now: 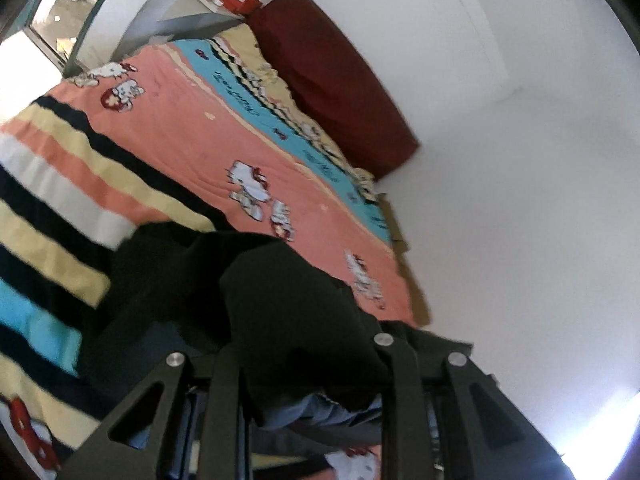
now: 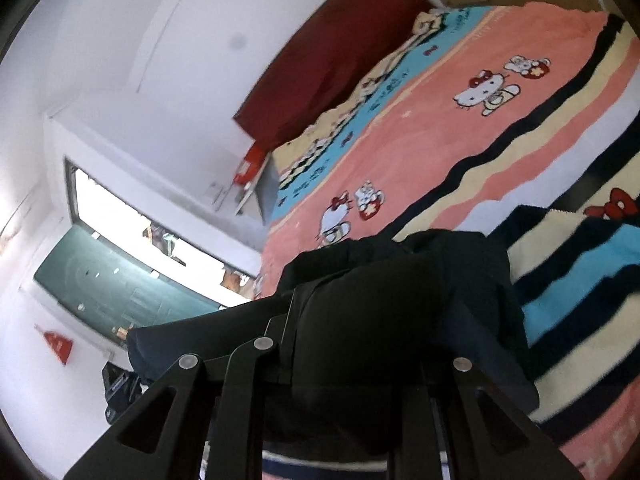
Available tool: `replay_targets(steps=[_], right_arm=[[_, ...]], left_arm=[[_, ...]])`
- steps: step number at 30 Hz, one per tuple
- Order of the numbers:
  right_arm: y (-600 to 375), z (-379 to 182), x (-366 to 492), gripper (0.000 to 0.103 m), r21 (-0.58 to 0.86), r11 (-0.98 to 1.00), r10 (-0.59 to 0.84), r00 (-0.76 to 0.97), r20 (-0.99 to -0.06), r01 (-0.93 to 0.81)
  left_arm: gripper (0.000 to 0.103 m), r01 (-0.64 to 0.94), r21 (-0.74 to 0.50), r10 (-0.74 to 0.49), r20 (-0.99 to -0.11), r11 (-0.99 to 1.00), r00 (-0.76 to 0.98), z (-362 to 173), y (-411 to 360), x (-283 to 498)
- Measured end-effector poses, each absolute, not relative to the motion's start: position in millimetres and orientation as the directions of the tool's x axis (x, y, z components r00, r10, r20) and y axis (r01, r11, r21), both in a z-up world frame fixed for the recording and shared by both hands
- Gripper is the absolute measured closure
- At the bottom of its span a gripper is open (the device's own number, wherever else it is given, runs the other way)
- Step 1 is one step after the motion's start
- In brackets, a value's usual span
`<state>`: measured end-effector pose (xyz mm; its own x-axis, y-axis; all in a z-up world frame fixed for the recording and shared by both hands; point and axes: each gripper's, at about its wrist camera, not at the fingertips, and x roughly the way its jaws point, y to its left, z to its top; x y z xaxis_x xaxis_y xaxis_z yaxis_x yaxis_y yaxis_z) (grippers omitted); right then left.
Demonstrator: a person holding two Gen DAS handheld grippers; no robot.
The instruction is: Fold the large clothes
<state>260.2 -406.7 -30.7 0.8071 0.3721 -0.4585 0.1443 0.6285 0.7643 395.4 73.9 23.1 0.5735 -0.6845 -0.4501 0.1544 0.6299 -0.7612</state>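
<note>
The black garment is soft, matte and heavy-looking, bunched into rounded folds that drape over my fingers and rise off the bed. My left claw and right claw each pinch it, jaws narrow. Toward twelve o'clock spreads the fuzzy striped cartoon-cat blanket, then a smooth, dark red headboard.

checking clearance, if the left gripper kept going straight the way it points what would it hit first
The black garment it grips fills the line ahead of the left gripper; past that cloth, probably the bedspread, though depth is unclear.
</note>
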Motion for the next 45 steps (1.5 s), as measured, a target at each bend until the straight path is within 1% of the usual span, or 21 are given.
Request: replay_targets(steps=[5,7,9,13,15,18,25,27,28,30,31,32,33,34,35,36,37,39,41,43,45], right_arm=[[-404,-39,303,0.085,0.705,0.680,0.314,0.788,-0.530,0.203],[-403,-45,319,0.085,0.685,0.694,0.301,0.776,-0.554,0.221],[-402,-54,336,0.085,0.664,0.707,0.285,0.761,-0.583,0.244],[-404,-81,365,0.085,0.666,0.683,0.300,0.715,-0.631,0.301],[-405,-98,376,0.085,0.669,0.665,0.310,0.692,-0.652,0.332],[-401,-118,390,0.086,0.658,0.668,0.310,0.674,-0.671,0.348],[-397,-135,398,0.086,0.650,0.681,0.303,0.679,-0.669,0.337],[-398,-136,396,0.085,0.669,0.660,0.309,0.687,-0.657,0.343],[-401,-137,394,0.082,0.690,0.637,0.320,0.695,-0.643,0.345],[-405,-138,390,0.078,0.732,0.590,0.350,0.709,-0.612,0.341],[-408,-137,387,0.075,0.747,0.573,0.357,0.717,-0.599,0.338],[-410,-135,384,0.072,0.761,0.558,0.364,0.726,-0.584,0.332],[-411,-133,383,0.067,0.771,0.549,0.372,0.731,-0.572,0.323],[-413,-129,381,0.064,0.777,0.546,0.379,0.735,-0.562,0.312],[-412,-125,381,0.063,0.777,0.549,0.380,0.737,-0.559,0.307],[-412,-121,380,0.058,0.781,0.548,0.384,0.740,-0.553,0.300],[-413,-118,380,0.053,0.788,0.541,0.389,0.744,-0.543,0.292],[-416,-113,377,0.050,0.800,0.526,0.392,0.752,-0.530,0.289],[-418,-108,372,0.044,0.810,0.509,0.391,0.761,-0.518,0.290],[-421,-101,366,0.034,0.815,0.505,0.385,0.770,-0.508,0.285],[-423,-89,360,0.028,0.820,0.506,0.379,0.785,-0.490,0.268]], left_arm=[[0.082,0.115,-0.690,-0.617,-0.543,0.714,0.570,-1,55,442],[0.080,0.095,-0.669,-0.594,-0.574,0.737,0.564,-15,50,458],[0.079,0.072,-0.633,-0.561,-0.619,0.770,0.549,-33,42,477],[0.079,0.029,-0.598,-0.532,-0.688,0.801,0.494,-77,29,505],[0.079,0.030,-0.591,-0.533,-0.703,0.806,0.472,-95,23,512],[0.079,0.042,-0.593,-0.541,-0.701,0.804,0.465,-115,16,521],[0.079,0.044,-0.611,-0.563,-0.695,0.790,0.448,-136,16,528],[0.078,0.053,-0.621,-0.575,-0.687,0.782,0.444,-133,17,526],[0.077,0.058,-0.623,-0.578,-0.682,0.780,0.448,-130,18,523],[0.072,0.074,-0.650,-0.604,-0.651,0.756,0.460,-121,23,518],[0.070,0.074,-0.669,-0.619,-0.632,0.740,0.467,-117,26,516],[0.065,0.070,-0.705,-0.644,-0.597,0.706,0.479,-111,33,514],[0.058,0.068,-0.733,-0.664,-0.567,0.676,0.487,-105,39,513],[0.053,0.068,-0.764,-0.687,-0.532,0.641,0.495,-100,45,511],[0.046,0.059,-0.810,-0.714,-0.478,0.584,0.511,-94,53,510],[0.042,0.050,-0.840,-0.732,-0.440,0.541,0.521,-90,59,509],[0.041,0.041,-0.863,-0.744,-0.410,0.504,0.527,-88,64,508],[0.040,0.016,-0.892,-0.757,-0.374,0.452,0.536,-84,73,506],[0.040,0.001,-0.897,-0.746,-0.367,0.442,0.555,-77,80,500],[0.040,0.005,-0.895,-0.739,-0.365,0.446,0.567,-68,86,493],[0.040,0.012,-0.895,-0.728,-0.355,0.447,0.587,-56,96,485]])
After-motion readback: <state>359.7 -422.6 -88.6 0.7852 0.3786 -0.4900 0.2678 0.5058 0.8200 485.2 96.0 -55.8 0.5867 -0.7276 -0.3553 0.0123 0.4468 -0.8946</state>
